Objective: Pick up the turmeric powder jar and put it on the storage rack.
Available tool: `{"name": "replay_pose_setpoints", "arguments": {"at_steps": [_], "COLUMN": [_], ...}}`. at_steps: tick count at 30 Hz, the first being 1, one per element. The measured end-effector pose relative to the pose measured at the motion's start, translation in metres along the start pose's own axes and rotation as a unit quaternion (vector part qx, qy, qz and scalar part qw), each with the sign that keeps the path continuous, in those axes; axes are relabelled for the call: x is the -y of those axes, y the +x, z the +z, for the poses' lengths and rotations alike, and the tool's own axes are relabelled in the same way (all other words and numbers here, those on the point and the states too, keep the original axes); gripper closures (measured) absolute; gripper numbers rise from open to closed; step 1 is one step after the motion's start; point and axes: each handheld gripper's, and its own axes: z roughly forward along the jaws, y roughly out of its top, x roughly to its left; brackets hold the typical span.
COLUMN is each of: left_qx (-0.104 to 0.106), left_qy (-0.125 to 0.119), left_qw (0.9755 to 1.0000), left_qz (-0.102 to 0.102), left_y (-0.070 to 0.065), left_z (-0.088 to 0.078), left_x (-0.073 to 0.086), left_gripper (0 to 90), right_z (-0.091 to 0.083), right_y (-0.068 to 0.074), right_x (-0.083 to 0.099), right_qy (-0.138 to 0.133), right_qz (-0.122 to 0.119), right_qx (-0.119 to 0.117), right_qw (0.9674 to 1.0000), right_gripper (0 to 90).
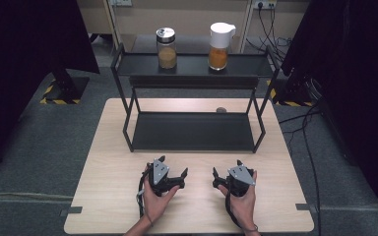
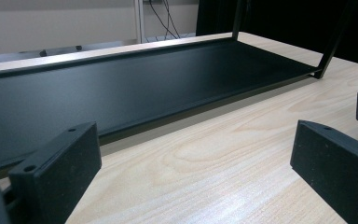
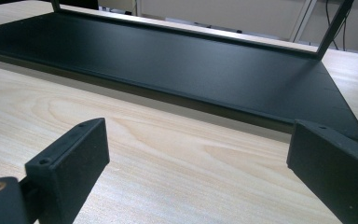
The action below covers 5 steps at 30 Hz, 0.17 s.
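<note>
Glass, both of them: the two spice jars sit on the top shelf of the black metal rack (image 1: 192,71), well apart from each other and well away from the hands. The silver-capped jar (image 1: 166,48) is on the left with a brownish powder in it; the white-lidded jar (image 1: 220,46) is on the right, about a third full of orange powder, with what looks like a pour spout on its cap.

My guess on handling: they're stiff and smooth, so probably slippery for hard pads, and breakable if dropped off that shelf. They look light enough. I'd grab around the straight glass body below the lid, not the cap, since a cap can twist or pop.

The rack is thin matte sheet metal with skinny square legs and a shallow lipped lower tray (image 2: 158,79), which has nothing on it. It stands on a pale wood-grain table (image 3: 135,154).

The left gripper (image 1: 174,173) and right gripper (image 1: 226,173) both rest on the table near the front edge, jaws spread wide, nothing between them. They're angled inward toward each other.
</note>
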Motion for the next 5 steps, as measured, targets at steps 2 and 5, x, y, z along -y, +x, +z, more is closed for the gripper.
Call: {"name": "replay_pose_setpoints", "arguments": {"at_steps": [2, 5], "left_qx": [0.0, 0.001], "left_qy": [0.0, 0.0], "left_qw": [1.0, 1.0], "left_qz": [-0.002, -0.001], "left_y": [0.0004, 0.0005], "left_z": [0.0, 0.0], "left_x": [0.0001, -0.0001], "left_gripper": [0.9, 1.0], "right_z": [0.0, 0.0], "right_y": [-0.0001, -0.0001], "right_x": [0.0001, 0.0001], "right_qy": [0.0, 0.0], "right_qz": [0.0, -0.001], "right_qx": [0.0, -0.001], "right_qw": [1.0, 1.0], "right_gripper": [5.6, 5.6]}}
